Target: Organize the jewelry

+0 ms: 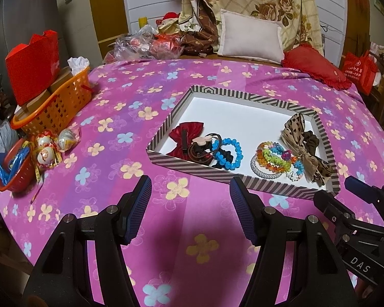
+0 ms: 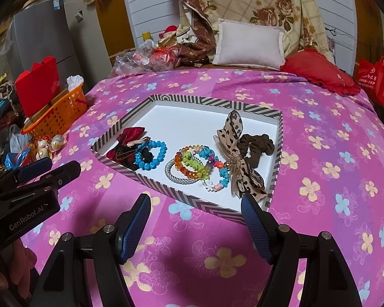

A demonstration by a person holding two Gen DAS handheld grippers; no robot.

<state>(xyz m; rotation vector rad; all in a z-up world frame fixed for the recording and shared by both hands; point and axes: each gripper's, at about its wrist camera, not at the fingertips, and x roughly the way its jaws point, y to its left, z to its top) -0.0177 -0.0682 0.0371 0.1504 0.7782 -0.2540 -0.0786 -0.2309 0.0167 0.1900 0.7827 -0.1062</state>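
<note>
Covering the bed, a pink floral sheet [image 1: 192,81] (pillows [image 1: 251,38] behind).

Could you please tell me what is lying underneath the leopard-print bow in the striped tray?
The leopard-print bow overlaps a brown scrunchie and beaded bracelets in the striped tray. Anything directly beneath the bow's fabric is hidden.

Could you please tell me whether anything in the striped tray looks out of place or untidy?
Yes. In the striped cardboard tray, the leopard-print fabric bow sprawls over the brown scrunchie, and the beaded bracelets are heaped together, overlapping. Nothing has spilled onto the pink floral cloth.
</note>
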